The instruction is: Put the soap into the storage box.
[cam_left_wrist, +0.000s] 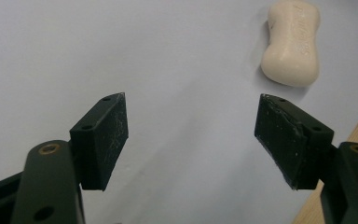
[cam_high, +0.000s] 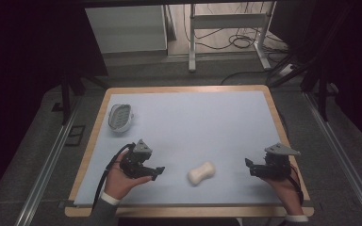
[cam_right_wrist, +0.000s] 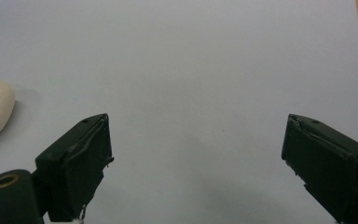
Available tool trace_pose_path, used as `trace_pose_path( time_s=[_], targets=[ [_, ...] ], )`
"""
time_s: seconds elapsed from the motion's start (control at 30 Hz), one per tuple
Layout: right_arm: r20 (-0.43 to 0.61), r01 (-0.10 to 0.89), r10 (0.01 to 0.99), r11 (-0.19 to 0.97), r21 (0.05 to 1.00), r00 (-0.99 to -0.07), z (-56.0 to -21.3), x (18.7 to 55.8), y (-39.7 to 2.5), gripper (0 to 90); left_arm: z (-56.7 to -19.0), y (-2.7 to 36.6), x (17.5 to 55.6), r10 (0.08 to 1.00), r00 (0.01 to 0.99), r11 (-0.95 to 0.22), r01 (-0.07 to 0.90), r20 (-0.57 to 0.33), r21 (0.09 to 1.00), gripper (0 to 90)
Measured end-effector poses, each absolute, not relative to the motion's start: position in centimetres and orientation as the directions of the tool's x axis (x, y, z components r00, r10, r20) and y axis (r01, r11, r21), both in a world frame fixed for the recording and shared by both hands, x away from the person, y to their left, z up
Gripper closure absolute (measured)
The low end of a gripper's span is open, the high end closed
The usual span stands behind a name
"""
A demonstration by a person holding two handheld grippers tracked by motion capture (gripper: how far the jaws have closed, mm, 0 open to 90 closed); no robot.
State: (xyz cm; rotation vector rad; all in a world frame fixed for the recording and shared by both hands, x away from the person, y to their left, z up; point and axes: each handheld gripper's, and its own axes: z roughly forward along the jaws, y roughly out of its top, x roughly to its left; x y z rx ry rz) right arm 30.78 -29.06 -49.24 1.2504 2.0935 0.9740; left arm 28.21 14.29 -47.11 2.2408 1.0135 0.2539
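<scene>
Evidently nothing was done yet: I held left gripper [cam_high: 157, 172] and right gripper [cam_high: 248, 165] with jaws wide, empty; soap bar [cam_high: 201, 173] lay untouched between them, soap dish [cam_high: 120, 117] well apart.

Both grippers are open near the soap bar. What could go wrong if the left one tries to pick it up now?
1. The soap bar is smooth and rounded with a narrow waist, so it may slip or squirt out when the left gripper closes on it.
2. It lies close to the table's near wooden edge; a push might slide it off.
3. The right gripper waits open on the soap's other side, so the two could collide.
</scene>
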Motion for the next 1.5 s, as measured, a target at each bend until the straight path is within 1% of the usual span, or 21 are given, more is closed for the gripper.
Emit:
trace_pose_path(
  time_s=[1.0,1.5],
  targets=[
    [-0.054,0.533,0.899,0.305,0.790,-0.435,-49.2,30.8,-29.7,8.3,-47.5,8.4,28.8,0.663,0.745,-0.572,0.563,-0.068,0.596,25.0],
    [-0.049,0.542,0.900,0.303,0.784,-0.432,-49.4,30.9,-29.8,8.4,-48.0,6.3,29.5,0.645,0.760,-0.596,0.562,-0.075,0.573,24.3]
  ],
)
